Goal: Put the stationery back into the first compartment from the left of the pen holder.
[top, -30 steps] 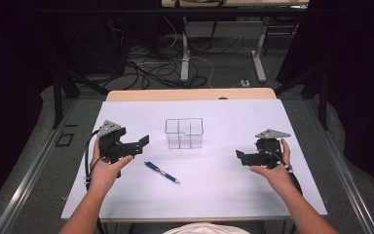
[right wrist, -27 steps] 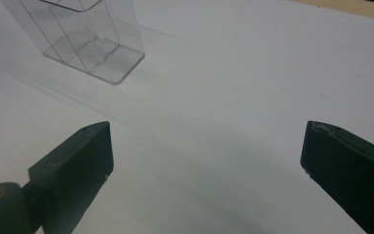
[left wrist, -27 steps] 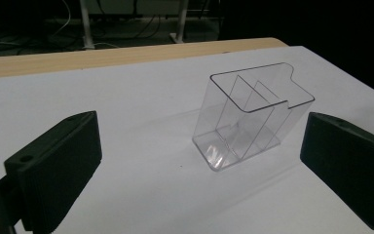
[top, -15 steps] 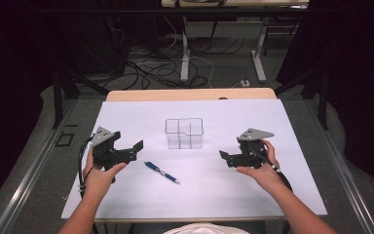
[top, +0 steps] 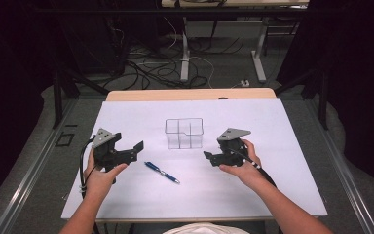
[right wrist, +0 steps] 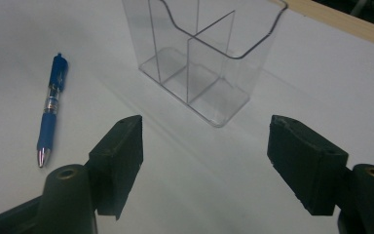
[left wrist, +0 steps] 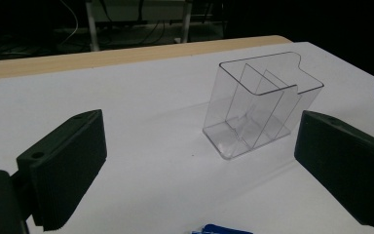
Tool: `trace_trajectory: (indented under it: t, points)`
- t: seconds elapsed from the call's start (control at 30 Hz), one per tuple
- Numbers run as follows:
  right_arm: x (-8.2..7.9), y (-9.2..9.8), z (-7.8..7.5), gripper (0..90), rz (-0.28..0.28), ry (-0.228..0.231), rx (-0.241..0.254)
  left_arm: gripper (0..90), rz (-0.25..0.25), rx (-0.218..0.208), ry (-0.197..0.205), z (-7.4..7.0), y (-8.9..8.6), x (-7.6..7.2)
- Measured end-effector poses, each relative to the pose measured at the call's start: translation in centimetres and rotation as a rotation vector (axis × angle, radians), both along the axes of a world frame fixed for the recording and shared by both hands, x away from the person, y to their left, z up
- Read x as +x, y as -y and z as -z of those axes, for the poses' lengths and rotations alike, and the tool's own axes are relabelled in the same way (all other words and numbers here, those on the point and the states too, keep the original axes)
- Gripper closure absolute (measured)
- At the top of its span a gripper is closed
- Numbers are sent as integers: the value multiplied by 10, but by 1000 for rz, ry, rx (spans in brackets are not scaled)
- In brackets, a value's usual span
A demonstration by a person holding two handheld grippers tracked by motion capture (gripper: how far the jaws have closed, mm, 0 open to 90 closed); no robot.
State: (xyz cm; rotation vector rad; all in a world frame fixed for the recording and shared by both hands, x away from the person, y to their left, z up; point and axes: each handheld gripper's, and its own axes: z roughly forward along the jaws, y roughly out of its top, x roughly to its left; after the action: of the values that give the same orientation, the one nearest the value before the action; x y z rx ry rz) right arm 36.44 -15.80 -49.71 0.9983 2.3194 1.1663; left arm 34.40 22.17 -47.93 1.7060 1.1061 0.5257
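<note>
Since the earlier frame, the right gripper (top: 208, 157) has been carried toward the blue pen (top: 161, 172), jaws narrowing yet empty; the left gripper (top: 137, 148) is spread. The pen should be straddled mid-barrel before pinching.

Left tool (top: 126, 152): matte black body, grey three-cornered plate on top with small dark holes near its corners. Black cable loops off its rear.

Left gripper view: the left tool's (left wrist: 199, 170) two jaws are thick black blocks with fine ribbing on the inner faces; one small round hole in the top of the near block; brass-coloured bushing at the lower left corner.

Right tool (top: 213, 160): same black build, same grey plate, black cable along the forearm.

Right gripper view: the right tool's (right wrist: 204, 165) jaws are black wedge-shaped pads on rounded arms, each arm with a brass-ringed hole.

Forearms bare, no sleeves visible.
</note>
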Motion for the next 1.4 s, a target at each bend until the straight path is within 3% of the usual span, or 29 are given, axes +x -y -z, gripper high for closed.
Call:
trace_trajectory:
  t: [0.2, 0.43, 0.57, 0.7, 1.03, 1.4]
  points:
    - [3, -20, 7, 371, -57, -17, -18, 48, -6, 0, -2, 2, -1, 1]
    - [7, -46, 15, 411, -129, -80, -47, 60, -1, 12, -10, 4, 0, 2]
    - [6, -57, 17, 437, -154, -93, -49, 64, 0, 8, -16, 4, 1, 2]
    - [5, -71, 21, 470, -163, -133, -69, 69, -3, 5, -23, 5, 0, 2]
    - [-1, -99, 30, 571, -198, -198, -60, 82, -6, 9, -29, 6, -1, 4]
    - [-6, -118, 36, 623, -239, -240, -69, 87, -6, 6, -34, 7, -1, 4]
